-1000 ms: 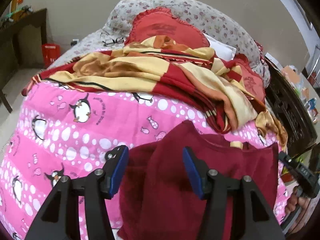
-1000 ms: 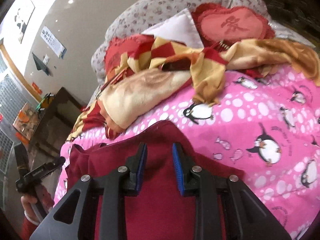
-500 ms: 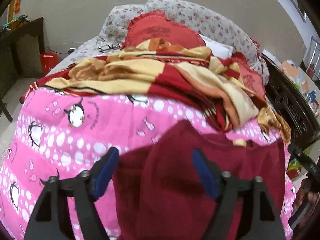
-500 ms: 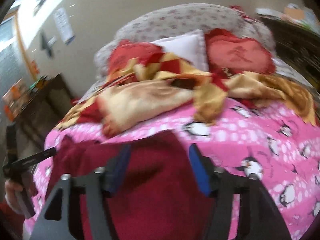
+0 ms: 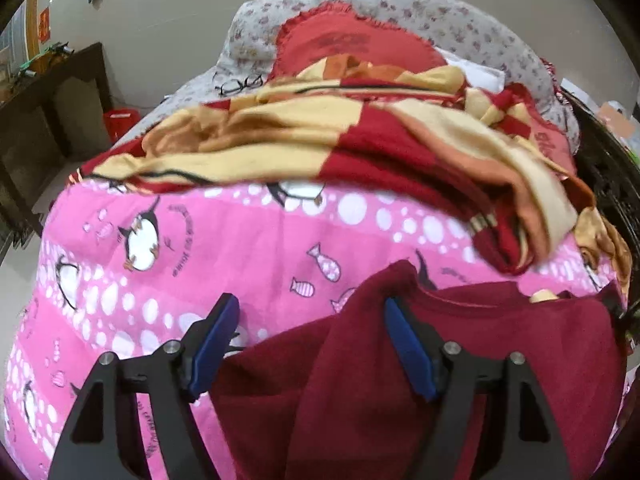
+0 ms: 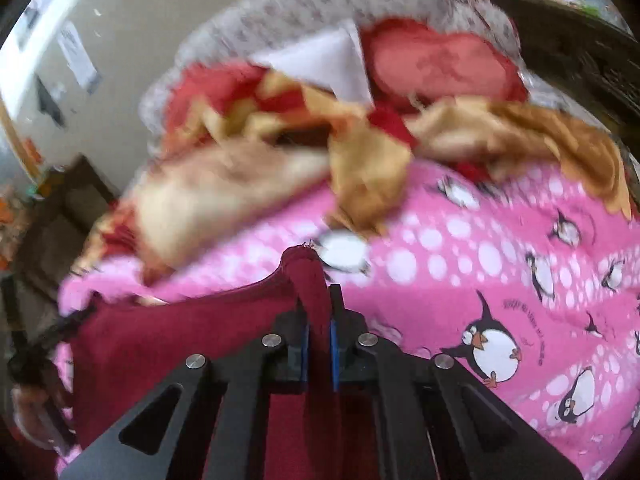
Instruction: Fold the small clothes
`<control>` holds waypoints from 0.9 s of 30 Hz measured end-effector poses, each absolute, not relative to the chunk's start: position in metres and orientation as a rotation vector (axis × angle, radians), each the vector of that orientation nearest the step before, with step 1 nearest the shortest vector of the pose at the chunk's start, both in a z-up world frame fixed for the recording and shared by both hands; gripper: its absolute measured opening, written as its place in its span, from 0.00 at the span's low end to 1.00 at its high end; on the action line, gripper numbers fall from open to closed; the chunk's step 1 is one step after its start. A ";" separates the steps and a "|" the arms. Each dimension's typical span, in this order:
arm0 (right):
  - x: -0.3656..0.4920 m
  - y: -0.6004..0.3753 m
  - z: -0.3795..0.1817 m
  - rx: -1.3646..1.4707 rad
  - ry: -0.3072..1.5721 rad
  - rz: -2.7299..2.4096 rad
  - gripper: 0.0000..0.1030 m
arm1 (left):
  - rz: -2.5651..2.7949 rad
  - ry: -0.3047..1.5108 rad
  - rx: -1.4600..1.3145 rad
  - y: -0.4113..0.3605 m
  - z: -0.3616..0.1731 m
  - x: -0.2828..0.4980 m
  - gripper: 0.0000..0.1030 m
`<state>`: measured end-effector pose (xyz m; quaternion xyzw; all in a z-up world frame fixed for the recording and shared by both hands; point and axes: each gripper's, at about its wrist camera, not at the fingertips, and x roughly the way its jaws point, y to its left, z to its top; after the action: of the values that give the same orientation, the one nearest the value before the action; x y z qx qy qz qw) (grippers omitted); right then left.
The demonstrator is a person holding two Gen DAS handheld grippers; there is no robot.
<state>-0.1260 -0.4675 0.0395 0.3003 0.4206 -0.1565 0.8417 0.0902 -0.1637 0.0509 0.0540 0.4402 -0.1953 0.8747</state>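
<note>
A small dark red garment [image 5: 460, 360] lies on the pink penguin-print blanket [image 5: 240, 248] at the near edge of the bed. My left gripper [image 5: 312, 344] is open, its blue pads [image 5: 216, 340] spread wide, one over the blanket and one over the garment's raised left corner. In the right wrist view my right gripper [image 6: 319, 332] is shut on a bunched corner of the same garment [image 6: 180, 344], which sticks up between the pads. The other gripper and hand [image 6: 36, 376] show at the far left there.
A crumpled red and yellow blanket [image 5: 360, 148] lies across the bed behind the garment, with red cushions [image 5: 352, 52] and a floral pillow [image 5: 460, 16] beyond. Glasses [image 5: 240, 85] rest by the pillow. A dark wooden table [image 5: 52, 120] stands left, dark furniture [image 5: 608, 184] right.
My right gripper opened wide, then closed on the garment's corner and lifted it. My left gripper opened wider and shifted left, off the cloth.
</note>
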 end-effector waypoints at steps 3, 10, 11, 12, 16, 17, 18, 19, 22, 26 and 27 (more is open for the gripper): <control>-0.124 -0.458 0.033 0.578 0.924 -0.344 0.31 | -0.411 0.905 0.115 -0.161 0.053 0.087 0.77; -0.160 -0.443 0.080 0.564 0.809 -0.300 0.41 | -0.442 0.850 0.074 -0.139 0.081 0.062 0.76; -0.161 -0.433 0.085 0.550 0.806 -0.250 0.41 | -0.455 0.852 0.071 -0.136 0.081 0.056 0.76; -0.161 -0.425 0.086 0.536 0.809 -0.223 0.41 | -0.461 0.857 0.072 -0.136 0.080 0.053 0.76; -0.150 -0.403 0.067 0.477 0.891 -0.206 0.41 | -0.432 0.896 0.145 -0.144 0.056 0.051 0.78; -0.146 -0.404 0.056 0.481 0.918 -0.216 0.40 | -0.438 0.927 0.140 -0.145 0.048 0.055 0.78; -0.145 -0.407 0.051 0.504 0.902 -0.217 0.40 | -0.444 0.956 0.108 -0.141 0.043 0.059 0.79; -0.147 -0.412 0.050 0.534 0.892 -0.213 0.40 | -0.448 0.976 0.072 -0.136 0.042 0.061 0.79; -0.163 -0.419 0.069 0.588 0.878 -0.196 0.41 | -0.469 0.997 0.031 -0.122 0.050 0.056 0.78; -0.218 -0.421 0.091 0.581 0.838 -0.151 0.45 | -0.519 0.940 0.059 -0.095 0.064 0.026 0.79; -0.234 -0.420 0.091 0.585 0.843 -0.140 0.45 | -0.533 0.941 0.061 -0.089 0.064 0.018 0.79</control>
<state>-0.2344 -0.4199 0.0906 0.2794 0.4028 -0.0671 0.8690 0.0184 -0.0894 0.0642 0.0288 0.4477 -0.2537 0.8569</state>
